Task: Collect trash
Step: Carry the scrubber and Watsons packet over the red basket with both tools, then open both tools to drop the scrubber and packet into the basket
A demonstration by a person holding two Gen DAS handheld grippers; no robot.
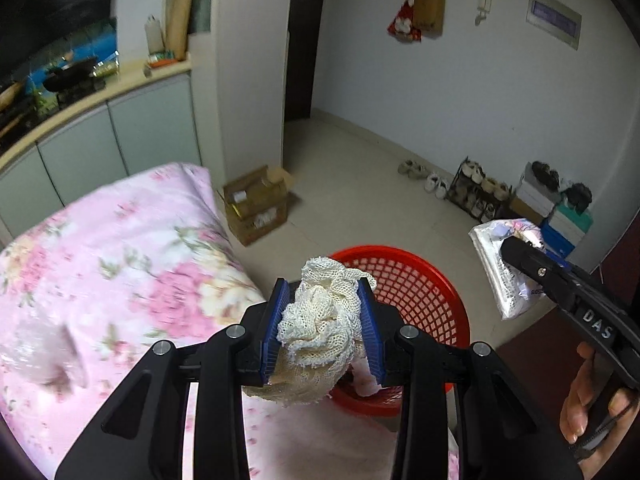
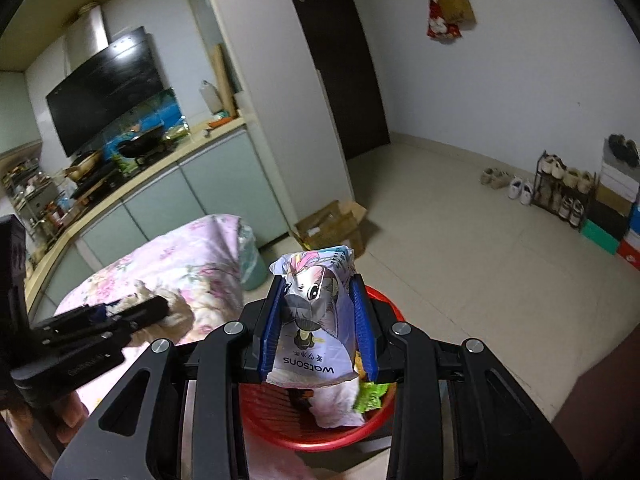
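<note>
Jaws, left gripper (image 1: 323, 322): clamping a bunched cream mesh cloth (image 1: 320, 316) between blue pads, hovering at the near-left rim of the red basket (image 1: 432, 280).
Jaws, right gripper (image 2: 316, 320): clenching a printed tissue pack (image 2: 316, 312), poised directly above the same basket, which is already holding a crumpled wrapper and a green scrap.

Step in hand, by judgement: carrying both pieces of trash to the basket; drop not yet made.
Next move, by judgement: bringing the cloth further right over the basket mouth, then releasing each grip in turn so nothing is snagging on the rim.

Edges and room, left to right:
- Floral quilt (image 1: 120, 248) crowding the left side, its edge just beside the basket; risking a cloth landing on bedding, not inside.
- Cardboard box (image 1: 256, 204) sitting far behind, well apart.
- Bare tiled floor (image 1: 360, 184) lying open to the far right.
- Shoe rack (image 1: 480, 192) standing along the far wall, well clear.
</note>
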